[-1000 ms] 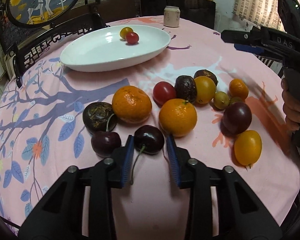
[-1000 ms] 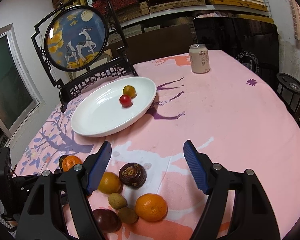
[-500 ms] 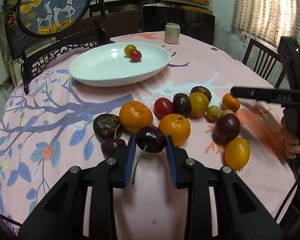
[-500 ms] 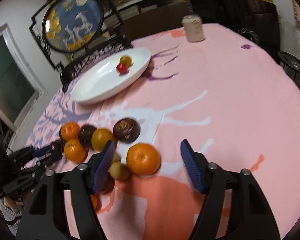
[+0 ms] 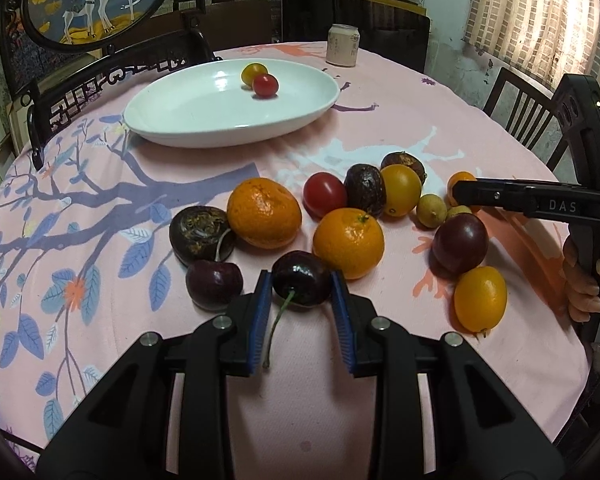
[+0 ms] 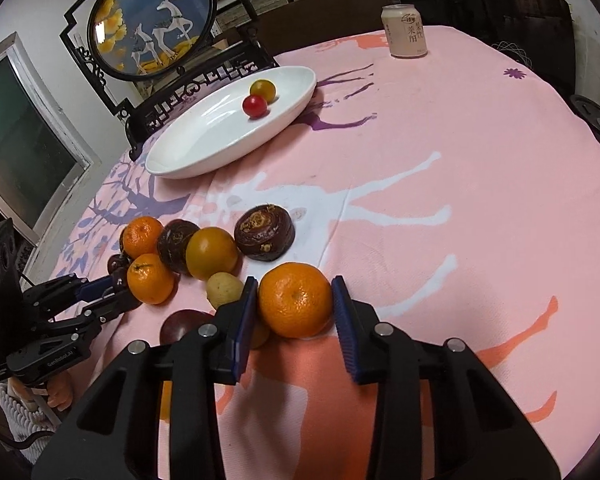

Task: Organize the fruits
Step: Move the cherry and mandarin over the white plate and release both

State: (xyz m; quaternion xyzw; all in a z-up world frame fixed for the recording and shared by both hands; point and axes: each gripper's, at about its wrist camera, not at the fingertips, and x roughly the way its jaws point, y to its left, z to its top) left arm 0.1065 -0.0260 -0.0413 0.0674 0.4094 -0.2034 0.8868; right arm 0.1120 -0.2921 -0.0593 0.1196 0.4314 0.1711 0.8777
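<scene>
A dark cherry with a green stem lies on the pink tablecloth, and my left gripper is shut on it, both blue pads against its sides. My right gripper is closing its jaws on a small orange, and its pads touch both sides of the fruit. Seen from the left wrist, the right gripper's fingers reach in over the right end of the fruit pile. The white oval plate holds a yellow tomato and a red tomato.
Several loose fruits lie in a band: two oranges, a second cherry, dark passion fruits, a red tomato, yellow fruits. A can and a framed deer screen stand at the back. A chair is to the right.
My right gripper came down over the fruit pile and its jaws narrowed from wide apart onto the small orange. My left gripper kept its hold on the cherry.
</scene>
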